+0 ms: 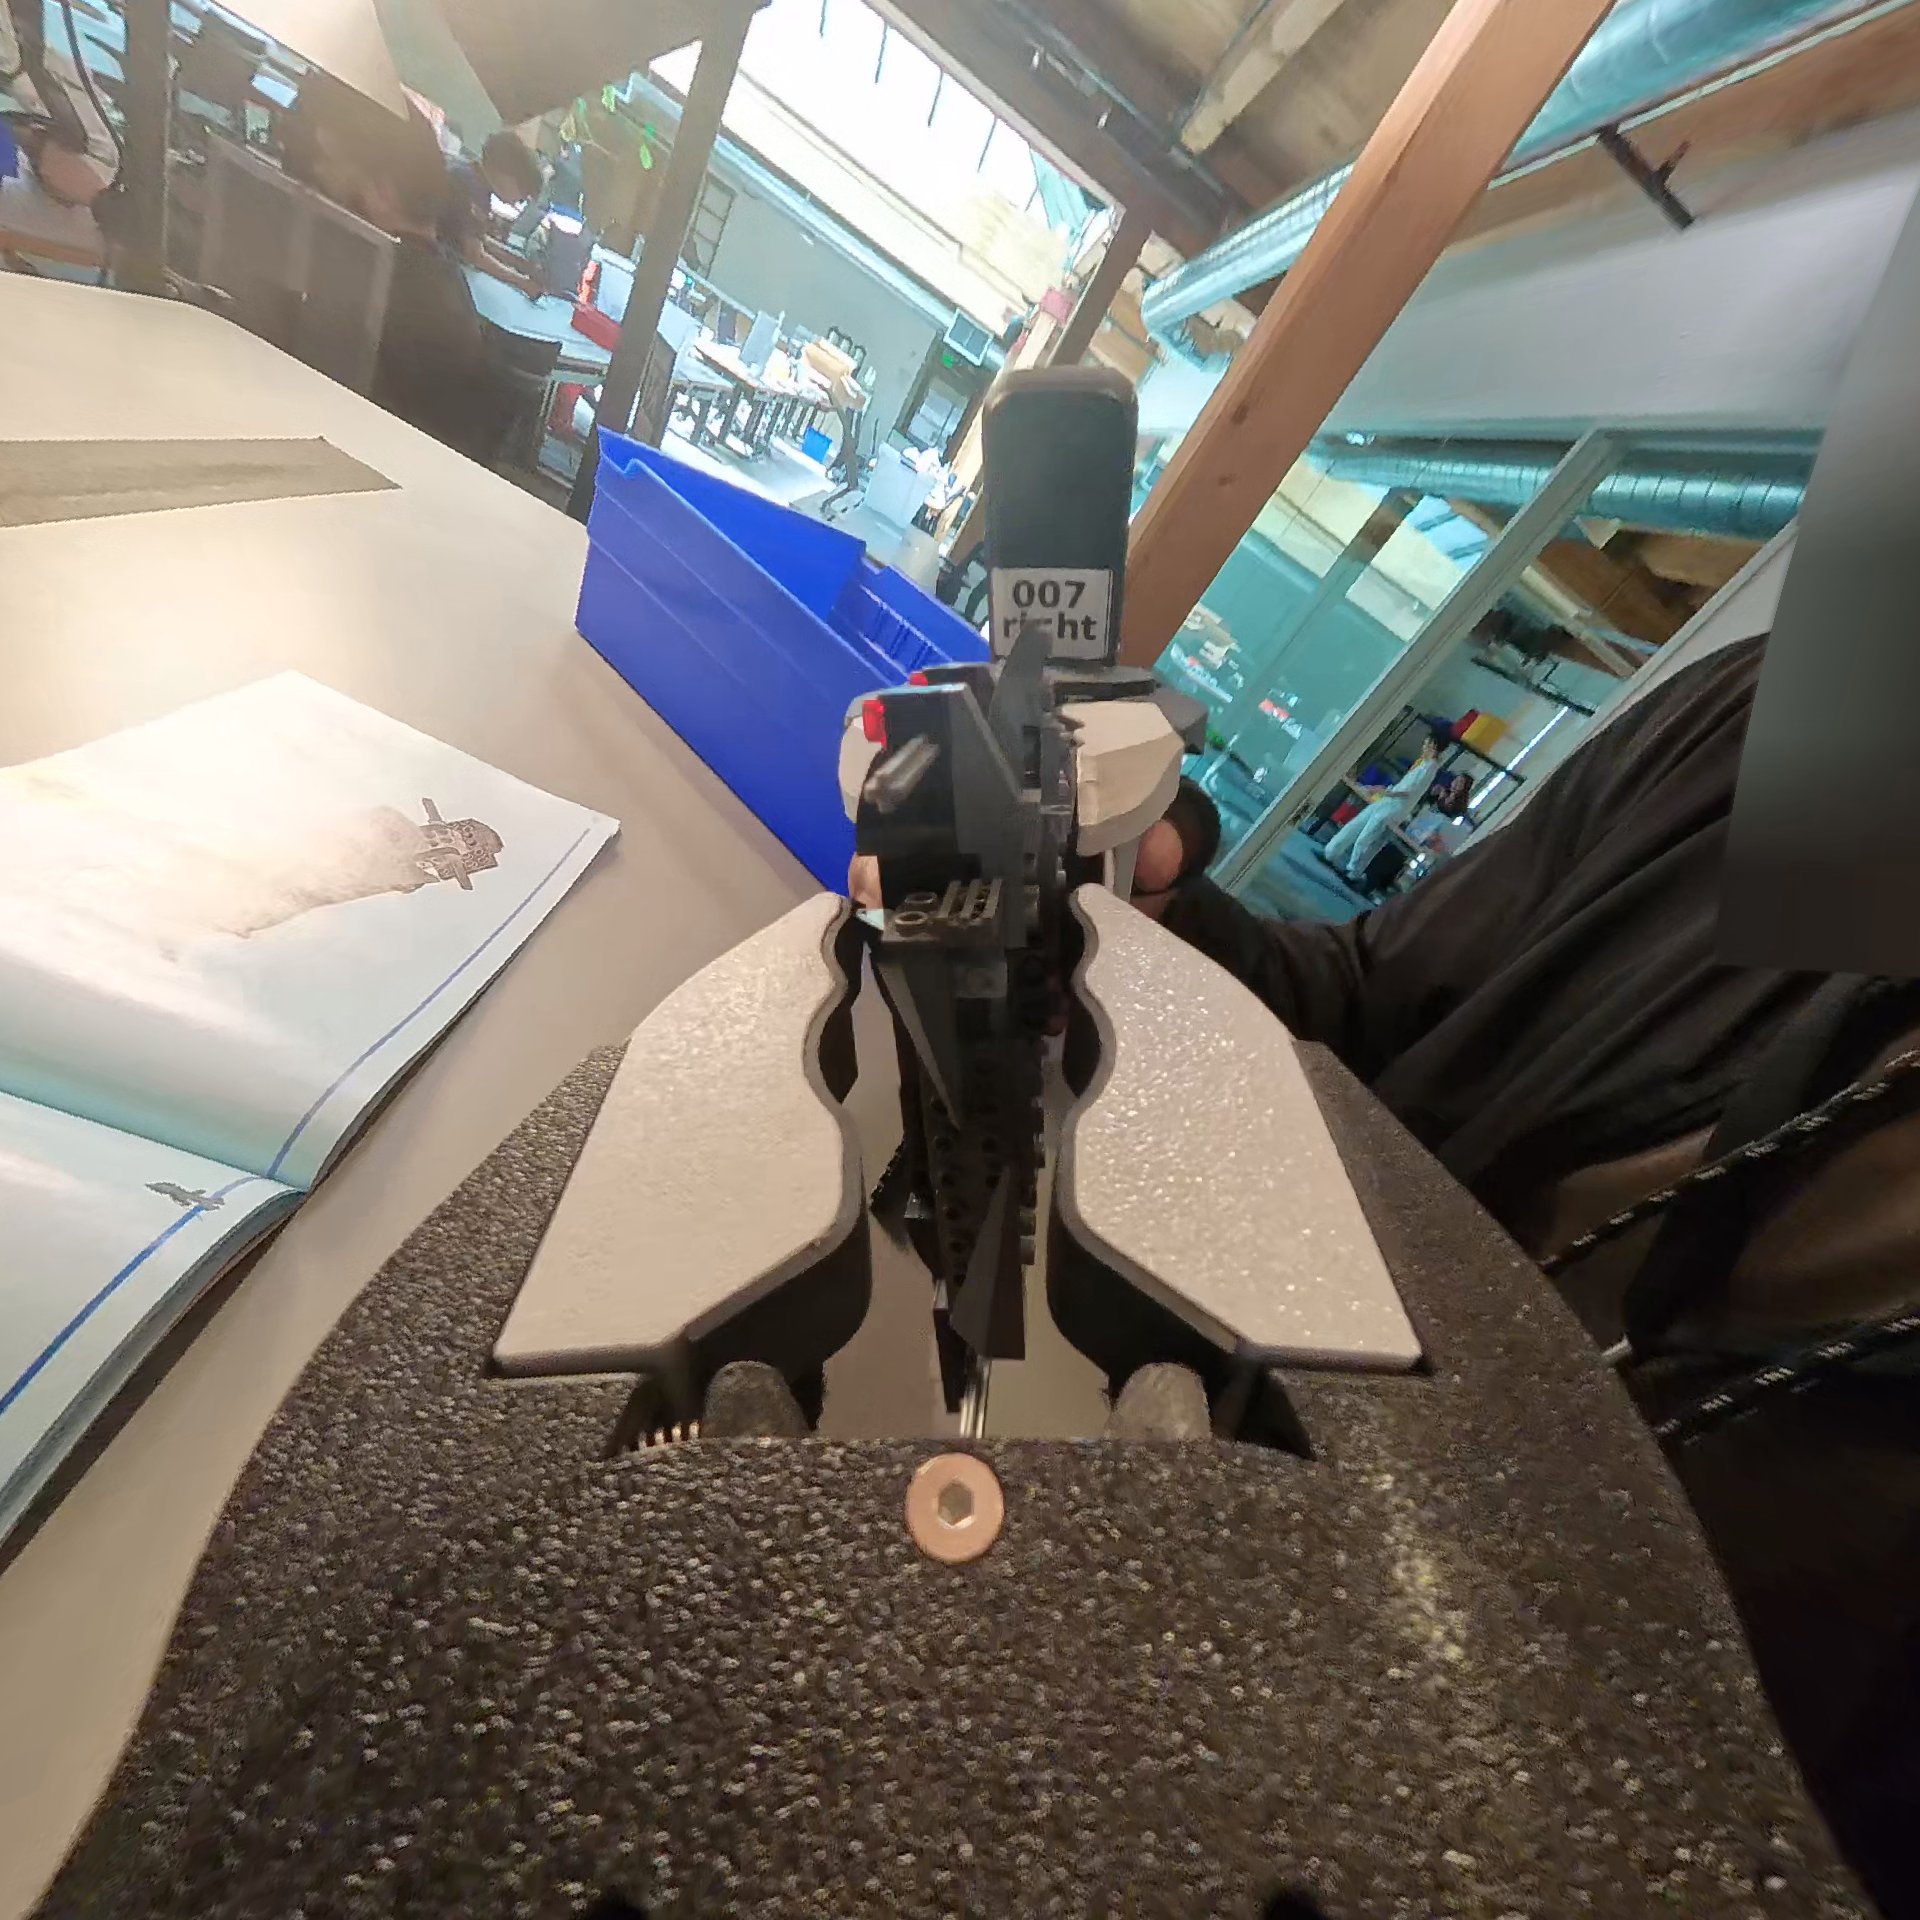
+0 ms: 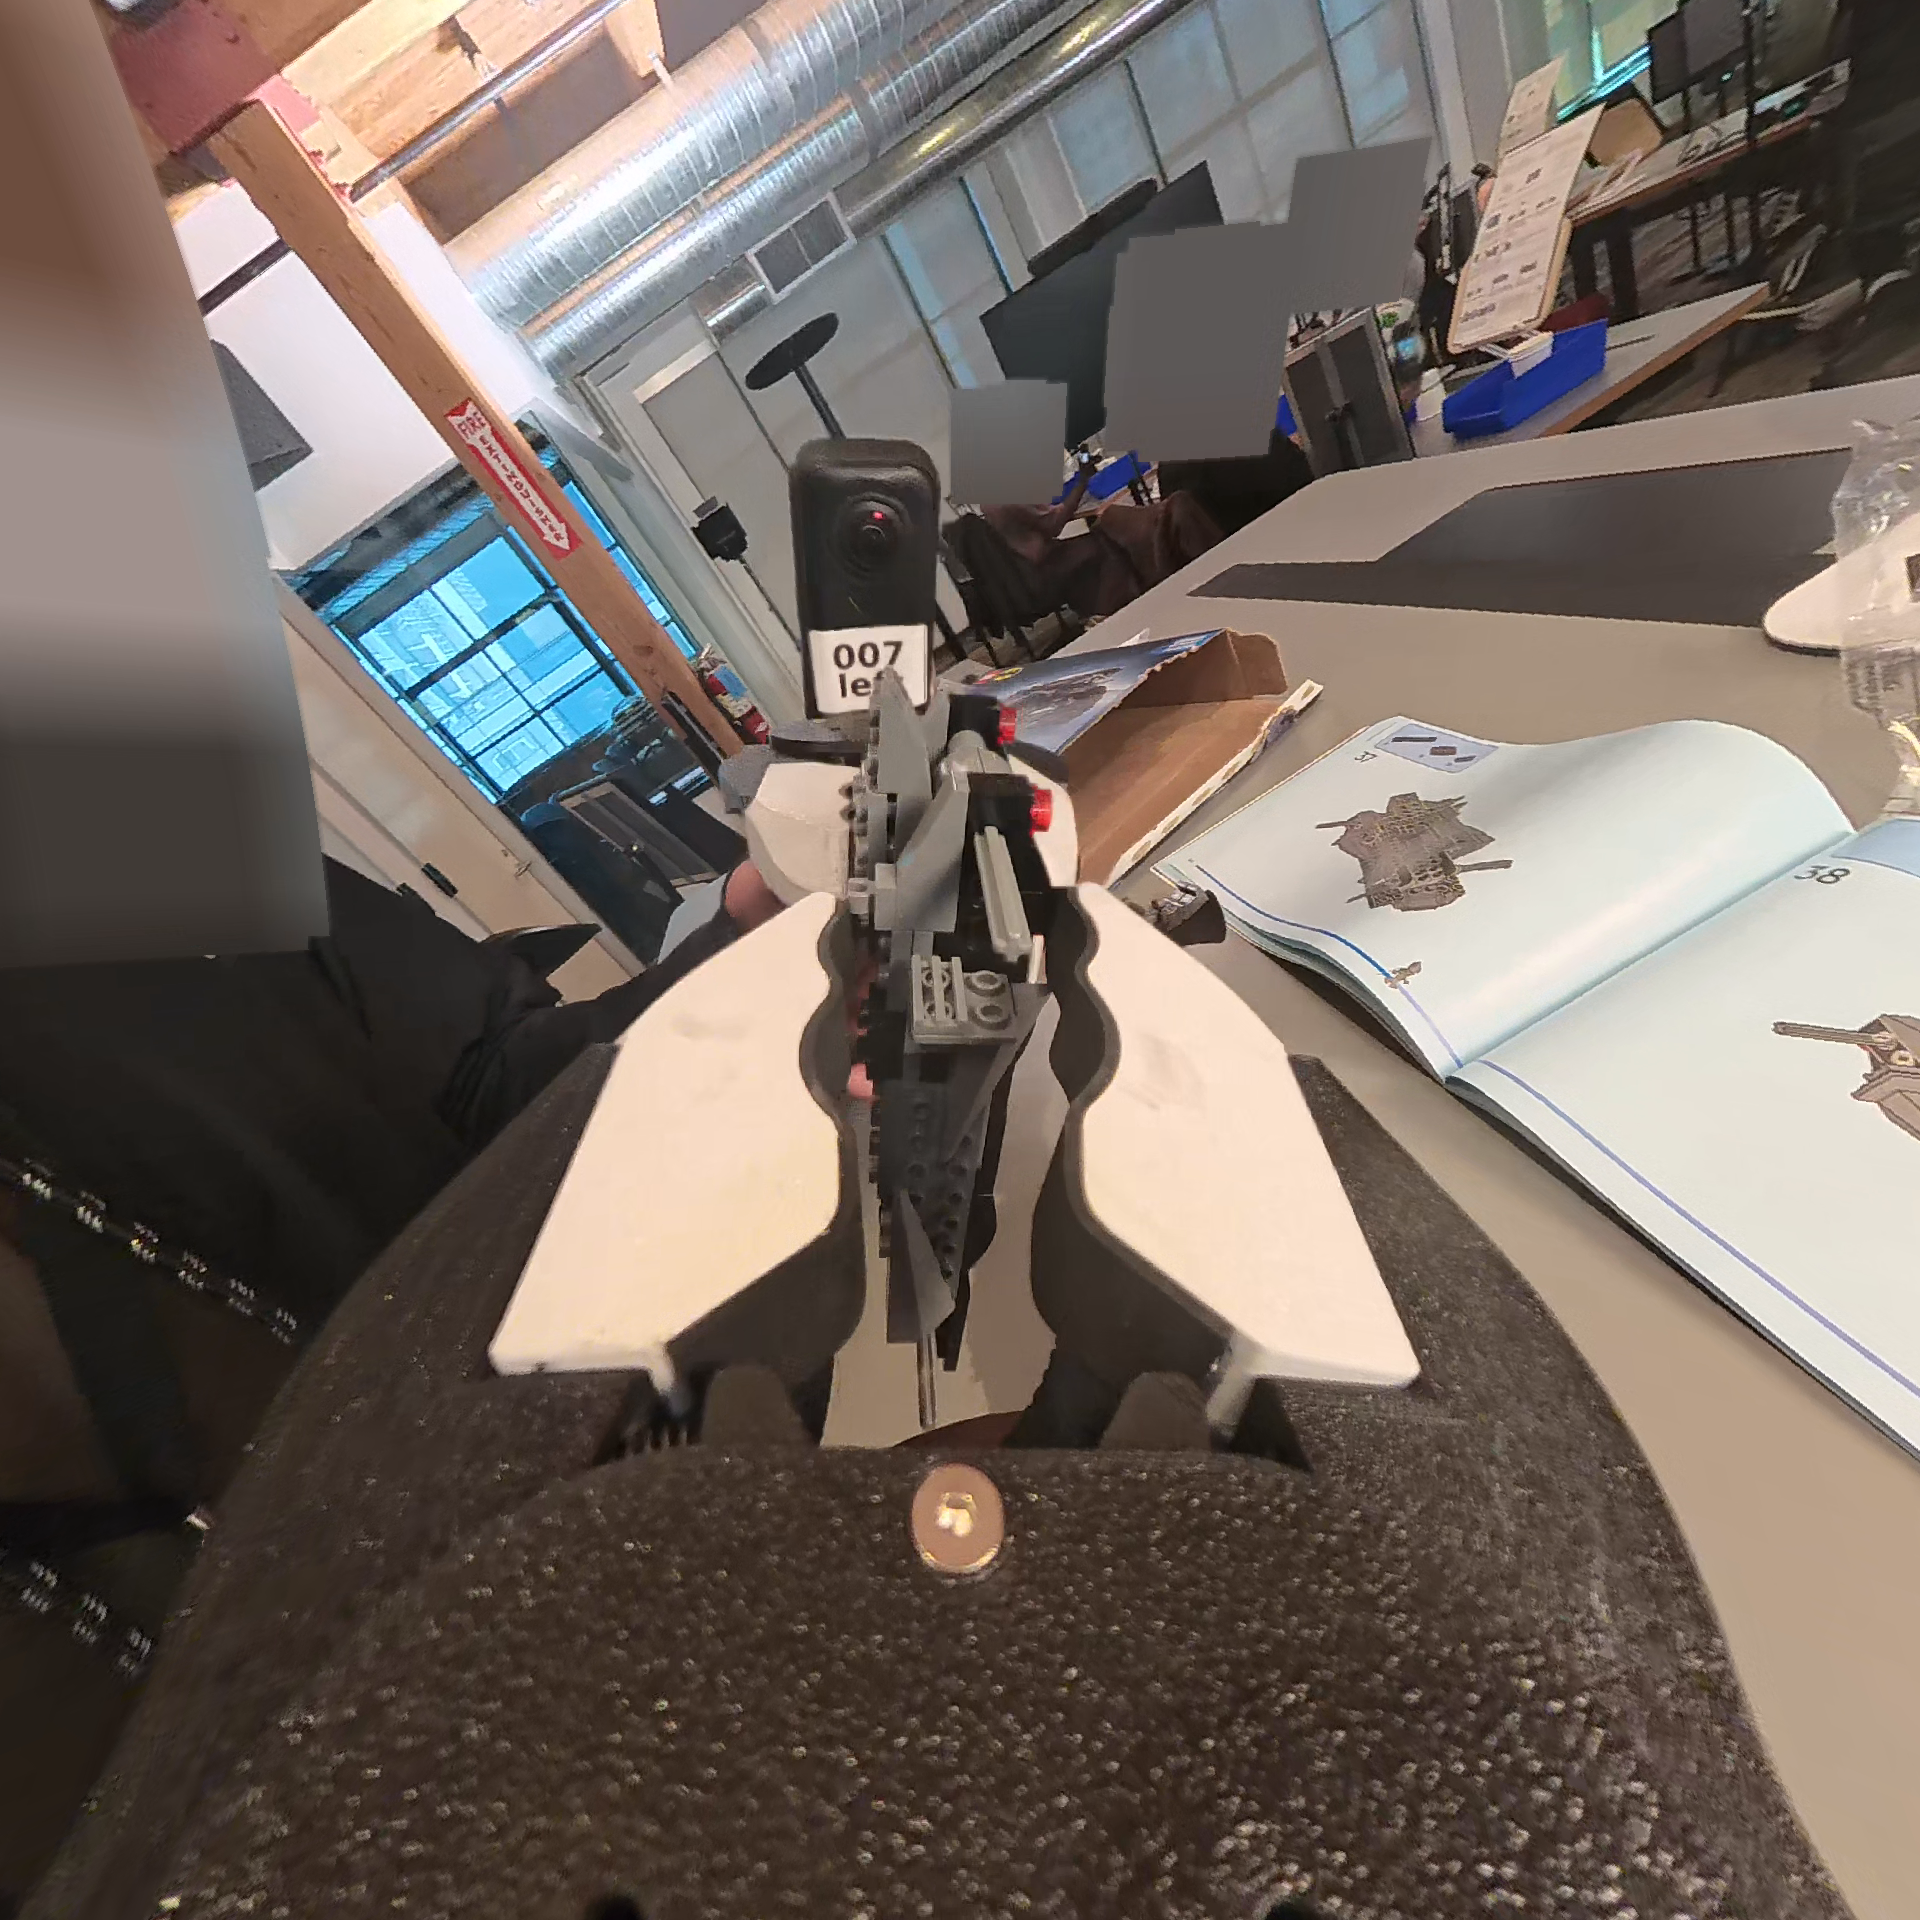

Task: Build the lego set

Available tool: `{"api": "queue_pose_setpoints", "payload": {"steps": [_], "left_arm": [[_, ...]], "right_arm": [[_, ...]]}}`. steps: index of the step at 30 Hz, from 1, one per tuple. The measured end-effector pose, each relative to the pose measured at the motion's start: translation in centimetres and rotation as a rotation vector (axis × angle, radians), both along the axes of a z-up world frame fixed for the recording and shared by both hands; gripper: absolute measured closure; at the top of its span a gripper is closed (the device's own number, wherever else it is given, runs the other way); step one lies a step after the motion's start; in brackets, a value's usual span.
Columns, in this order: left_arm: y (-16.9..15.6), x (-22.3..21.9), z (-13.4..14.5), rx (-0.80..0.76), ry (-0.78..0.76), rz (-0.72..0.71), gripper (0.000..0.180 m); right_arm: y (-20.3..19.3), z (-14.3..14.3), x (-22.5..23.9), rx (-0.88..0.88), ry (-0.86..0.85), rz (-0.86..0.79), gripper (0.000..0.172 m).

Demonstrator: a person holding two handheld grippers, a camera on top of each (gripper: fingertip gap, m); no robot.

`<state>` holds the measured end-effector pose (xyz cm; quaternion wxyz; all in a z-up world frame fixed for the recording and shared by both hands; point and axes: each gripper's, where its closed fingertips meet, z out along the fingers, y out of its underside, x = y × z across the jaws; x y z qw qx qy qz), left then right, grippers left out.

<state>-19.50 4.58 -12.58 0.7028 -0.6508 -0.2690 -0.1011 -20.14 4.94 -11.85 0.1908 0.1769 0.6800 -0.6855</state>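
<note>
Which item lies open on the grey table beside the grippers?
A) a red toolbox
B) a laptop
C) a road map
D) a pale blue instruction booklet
D: a pale blue instruction booklet lies spread open on the grey table, its pages showing build drawings.

Left gripper (image 1: 961, 935) at frame centre, fingers (image 1: 727, 1091) clamped on grey brick model (image 1: 966, 1039). Right gripper (image 2: 956, 935) faces it, clamping same model; dark sleeve (image 1: 1558, 935) right.
</note>
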Motion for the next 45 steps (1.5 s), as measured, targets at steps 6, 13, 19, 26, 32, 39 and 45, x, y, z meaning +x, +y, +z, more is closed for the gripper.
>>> {"api": "queue_pose_setpoints", "payload": {"steps": [6, 13, 19, 26, 32, 39, 45], "left_arm": [[0.4, 0.7, -0.9, -0.098, 0.043, -0.026, 0.142], [0.1, 0.4, -1.1, -0.104, 0.033, -0.013, 0.141], [-0.1, 0.2, -1.3, -0.129, 0.036, 0.003, 0.142], [-0.1, 0.1, -1.3, -0.152, 0.041, 0.019, 0.142], [-0.1, 0.0, -1.1, -0.156, 0.054, 0.038, 0.141], [0.0, 0.1, -1.1, -0.176, 0.062, 0.036, 0.141], [-0.1, 0.2, -0.8, -0.169, 0.084, 0.035, 0.142]], "right_arm": [[-0.1, -0.5, 0.4, 0.006, -0.005, 0.052, 0.136], [-0.3, -1.2, 0.6, 0.025, -0.019, 0.071, 0.136], [-0.5, -1.7, 0.6, 0.041, -0.024, 0.072, 0.136], [-0.6, -1.7, 0.6, 0.044, -0.019, 0.069, 0.136], [-0.8, -1.8, 0.8, 0.051, -0.002, 0.061, 0.137], [-0.8, -1.7, 0.8, 0.041, -0.001, 0.067, 0.136], [-0.8, -1.6, 1.0, 0.020, -0.011, 0.082, 0.136]]}}
